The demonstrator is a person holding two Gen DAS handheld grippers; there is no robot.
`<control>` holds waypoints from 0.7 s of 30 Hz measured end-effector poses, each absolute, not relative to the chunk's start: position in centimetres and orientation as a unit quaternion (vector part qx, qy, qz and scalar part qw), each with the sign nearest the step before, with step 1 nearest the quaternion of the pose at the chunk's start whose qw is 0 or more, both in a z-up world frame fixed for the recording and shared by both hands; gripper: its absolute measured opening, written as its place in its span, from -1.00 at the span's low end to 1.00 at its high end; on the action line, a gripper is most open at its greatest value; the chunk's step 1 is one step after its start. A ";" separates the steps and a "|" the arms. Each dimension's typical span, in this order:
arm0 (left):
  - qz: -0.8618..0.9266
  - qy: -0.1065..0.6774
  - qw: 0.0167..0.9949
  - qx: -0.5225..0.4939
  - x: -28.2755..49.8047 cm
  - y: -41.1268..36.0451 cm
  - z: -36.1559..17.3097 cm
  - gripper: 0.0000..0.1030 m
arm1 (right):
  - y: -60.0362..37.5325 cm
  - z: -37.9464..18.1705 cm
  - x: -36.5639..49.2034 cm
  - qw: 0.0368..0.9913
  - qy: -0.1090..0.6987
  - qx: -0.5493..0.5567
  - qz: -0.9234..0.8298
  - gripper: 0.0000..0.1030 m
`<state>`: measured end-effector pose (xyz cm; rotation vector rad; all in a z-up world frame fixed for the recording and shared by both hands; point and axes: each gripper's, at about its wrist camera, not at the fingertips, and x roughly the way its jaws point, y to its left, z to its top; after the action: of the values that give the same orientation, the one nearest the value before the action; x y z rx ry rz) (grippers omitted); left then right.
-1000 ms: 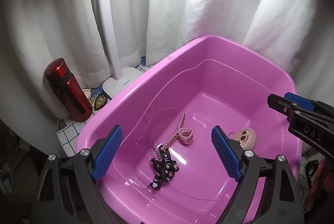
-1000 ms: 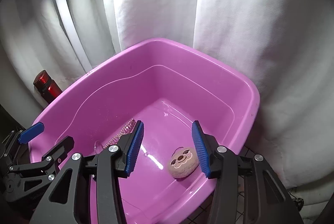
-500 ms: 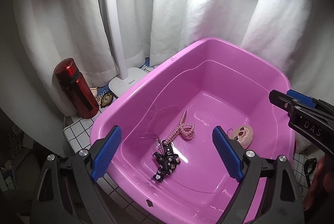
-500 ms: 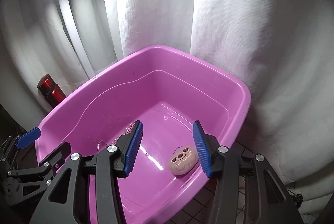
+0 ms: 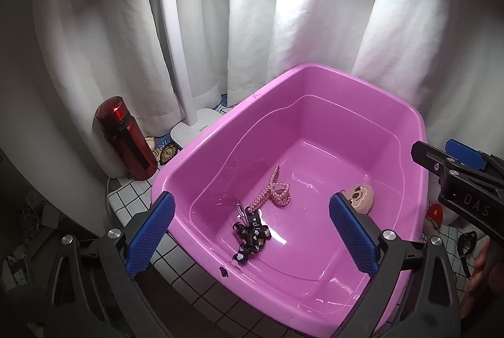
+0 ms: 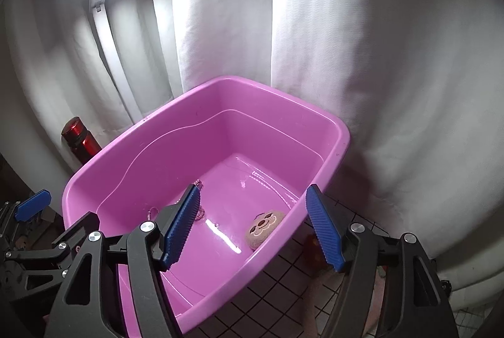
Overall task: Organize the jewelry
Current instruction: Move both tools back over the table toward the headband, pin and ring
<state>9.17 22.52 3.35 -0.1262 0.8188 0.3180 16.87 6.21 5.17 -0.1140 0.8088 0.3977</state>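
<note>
A pink plastic tub stands on a white gridded table; it also shows in the right wrist view. On its floor lie a pink bead necklace, a black strap charm with white dots and a clip, and a tan smiling-face charm, also in the right wrist view. My left gripper is open and empty, held above the tub's near edge. My right gripper is open and empty above the tub's near right rim; it also shows in the left wrist view.
A red bottle stands left of the tub, beside a white lamp base with its post rising to a bright lamp head. White curtains hang behind. Small stickers lie by the lamp. A small red item lies right of the tub.
Both grippers have pulled back and up from the tub, which now looks smaller and farther. The jewelry has not moved. Both stay open.
</note>
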 end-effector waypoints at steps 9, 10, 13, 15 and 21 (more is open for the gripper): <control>0.151 0.398 0.903 -0.063 7.4 20.9 4.0 0.88 | 3.2 5.9 14.1 0.904 0.381 -0.044 0.187 0.36; 0.149 0.397 0.904 -0.065 7.2 20.7 4.1 0.88 | 2.6 5.8 13.7 0.905 0.382 -0.041 0.185 0.36; 0.138 0.393 0.907 -0.069 6.6 19.6 4.5 0.88 | 0.6 5.4 12.1 0.905 0.383 -0.032 0.180 0.36; 0.128 0.390 0.909 -0.071 6.1 18.7 4.7 0.88 | -0.9 4.9 10.9 0.906 0.386 -0.031 0.172 0.36; 0.090 0.382 0.919 -0.050 5.1 14.2 4.8 0.88 | -6.4 2.8 7.2 0.903 0.406 -0.012 0.143 0.37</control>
<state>5.08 14.19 4.85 -0.1023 0.7852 0.1843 7.24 -6.36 2.78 -0.0251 0.8395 0.2949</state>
